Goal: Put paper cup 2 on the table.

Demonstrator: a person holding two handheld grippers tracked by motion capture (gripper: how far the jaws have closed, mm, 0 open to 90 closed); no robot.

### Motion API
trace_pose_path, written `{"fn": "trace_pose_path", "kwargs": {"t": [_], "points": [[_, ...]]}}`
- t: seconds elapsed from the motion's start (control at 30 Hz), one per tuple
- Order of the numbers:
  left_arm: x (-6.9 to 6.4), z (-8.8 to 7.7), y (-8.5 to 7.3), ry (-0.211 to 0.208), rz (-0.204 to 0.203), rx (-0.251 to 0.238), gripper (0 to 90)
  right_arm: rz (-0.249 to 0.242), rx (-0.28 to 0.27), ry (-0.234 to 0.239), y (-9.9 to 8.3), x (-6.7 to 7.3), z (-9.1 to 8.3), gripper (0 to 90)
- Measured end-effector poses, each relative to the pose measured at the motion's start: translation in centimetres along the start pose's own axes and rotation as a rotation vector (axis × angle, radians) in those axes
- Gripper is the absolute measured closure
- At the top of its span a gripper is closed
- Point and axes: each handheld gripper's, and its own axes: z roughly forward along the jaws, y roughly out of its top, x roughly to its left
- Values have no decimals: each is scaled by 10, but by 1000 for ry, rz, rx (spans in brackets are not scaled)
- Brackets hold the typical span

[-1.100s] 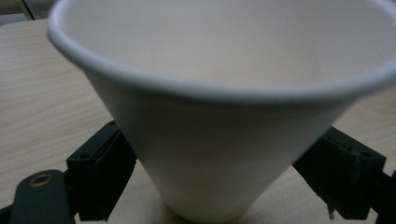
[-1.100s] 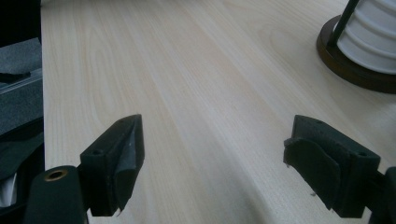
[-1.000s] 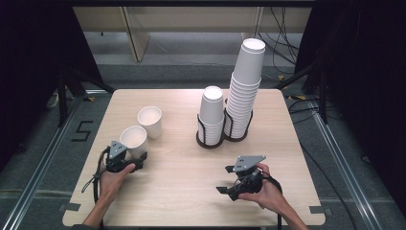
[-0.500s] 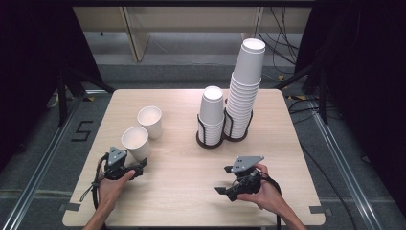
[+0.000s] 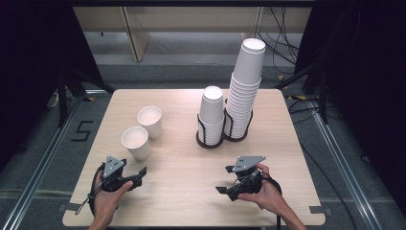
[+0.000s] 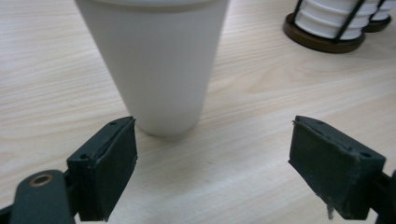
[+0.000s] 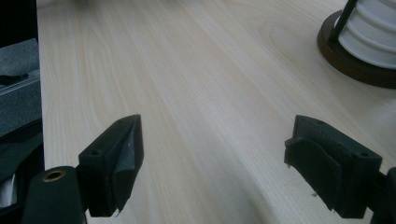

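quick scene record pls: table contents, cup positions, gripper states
table: light wood
loose cups: two, upright, left half; near cup, far cup
holder: black wire rack, short stack and tall stack
left gripper: open, empty, just short of the near cup
right gripper: open, empty, over bare wood

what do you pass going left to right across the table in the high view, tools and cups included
left tool → nearer loose white foam cup → farther loose white foam cup → short stack of white cups in a black wire holder → right tool → tall stack of white cups in its black wire holder
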Motion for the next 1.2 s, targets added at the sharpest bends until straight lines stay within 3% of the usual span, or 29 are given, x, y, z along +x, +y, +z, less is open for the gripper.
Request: {"fn": "trace_pose_path", "kwargs": {"t": [0.27,0.7,0.9,1.13,1.2], "points": [[-27,-12,-3,-52,34,-7,147,9,-13,-8,-1,1,-2,189],[-58,-19,-10,-136,88,-24,147,35,-38,0,-4,6,-6,171],[-66,-22,-12,-173,95,-34,147,29,-57,-13,-7,7,-9,161],[-70,-25,-15,-197,98,-33,147,56,-62,-4,-10,11,-12,158],[-71,-26,-17,-205,101,-30,147,37,-73,-18,-11,11,-13,157]]}}
